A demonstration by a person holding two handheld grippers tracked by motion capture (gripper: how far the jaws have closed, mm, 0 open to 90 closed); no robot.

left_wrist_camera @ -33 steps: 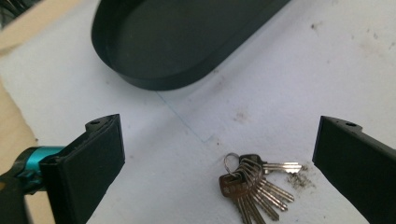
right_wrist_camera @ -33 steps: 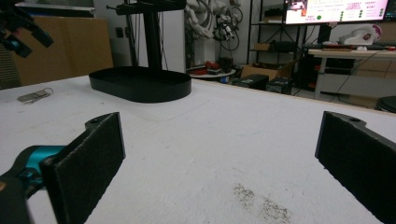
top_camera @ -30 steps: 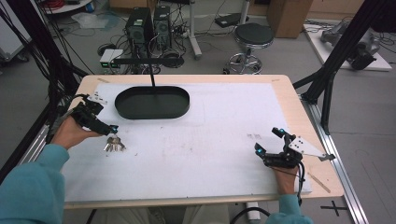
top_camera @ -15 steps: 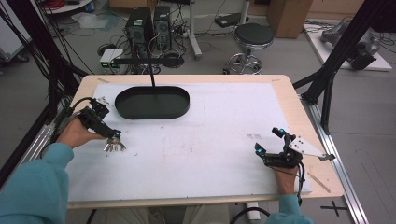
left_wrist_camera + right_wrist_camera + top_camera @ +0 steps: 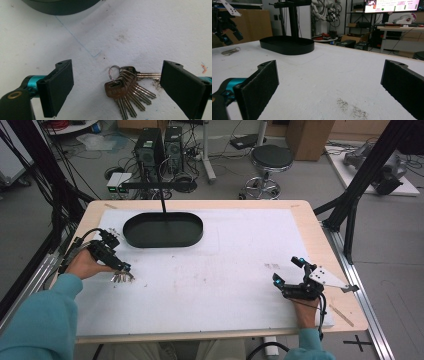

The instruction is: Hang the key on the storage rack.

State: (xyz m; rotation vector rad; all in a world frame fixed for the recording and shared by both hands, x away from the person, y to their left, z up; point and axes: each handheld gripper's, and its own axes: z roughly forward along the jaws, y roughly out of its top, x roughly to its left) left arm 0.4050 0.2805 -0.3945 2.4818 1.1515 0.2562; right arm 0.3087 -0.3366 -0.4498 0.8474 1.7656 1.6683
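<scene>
Compared with one second earlier, the left gripper (image 5: 120,268) has shifted forward and inward so that its jaws now straddle the bunch of keys (image 5: 121,278); the right gripper (image 5: 290,277) is unchanged near the table's right front edge. In the high view, the left hand (image 5: 86,265) reaches in from the left edge, forearm in a teal sleeve (image 5: 42,320), the gripper angled down toward the white table cover (image 5: 225,265). In the left gripper view, the jaws stand wide apart, one on either side of the bunch of keys (image 5: 126,90), which lies flat on the table cover, blades fanned out from a small ring (image 5: 113,72); one blade points toward the jaw at the view's right, its tip just beside it. The keys lie near the black oval tray (image 5: 163,229), toward the front-left of it. The right gripper (image 5: 329,85) has its jaws spread, nothing between them, held low over the cover and facing the tray (image 5: 287,45).
</scene>
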